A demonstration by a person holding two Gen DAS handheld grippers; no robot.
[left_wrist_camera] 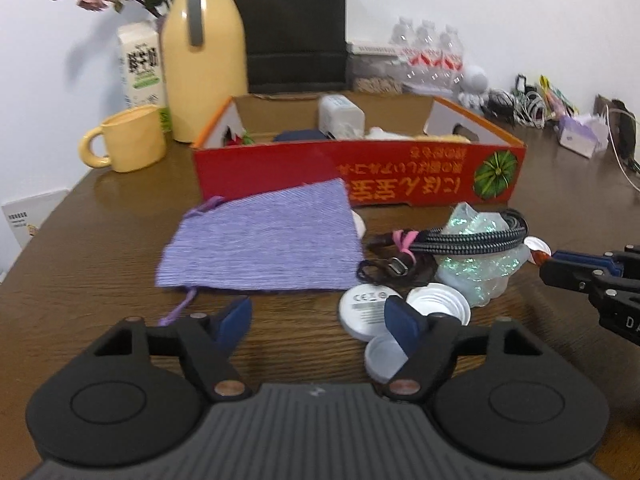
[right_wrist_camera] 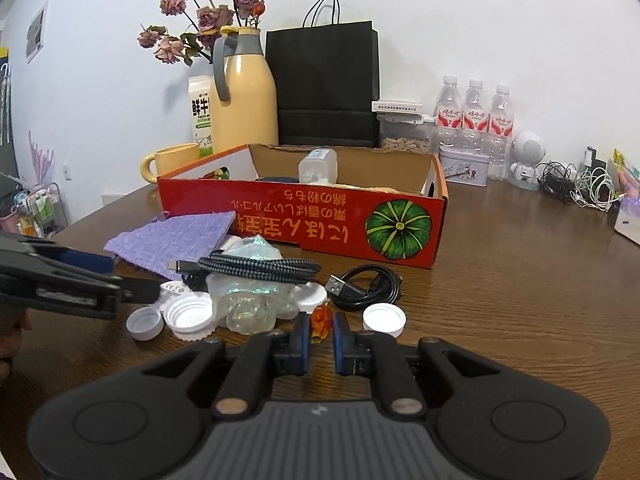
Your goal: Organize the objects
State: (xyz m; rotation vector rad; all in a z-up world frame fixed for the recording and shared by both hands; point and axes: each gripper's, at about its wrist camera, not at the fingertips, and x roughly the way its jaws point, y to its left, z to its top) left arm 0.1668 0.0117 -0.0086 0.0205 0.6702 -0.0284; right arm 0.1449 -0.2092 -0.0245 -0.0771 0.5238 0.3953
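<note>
Orange wrapped candy (right_wrist_camera: 321,322) clamped in the right gripper (right_wrist_camera: 321,330) by the table's (right_wrist_camera: 520,280) near edge.
Left gripper (left_wrist_camera: 318,320) spread, empty, above white caps (left_wrist_camera: 436,306) before the red box (left_wrist_camera: 360,172).

The left tongs (left_wrist_camera: 318,326) and right tongs (right_wrist_camera: 321,334) share black hinged arms, dark-blue pads, copper-coloured pivot pins, round black discs and a ribbed grey body
</note>
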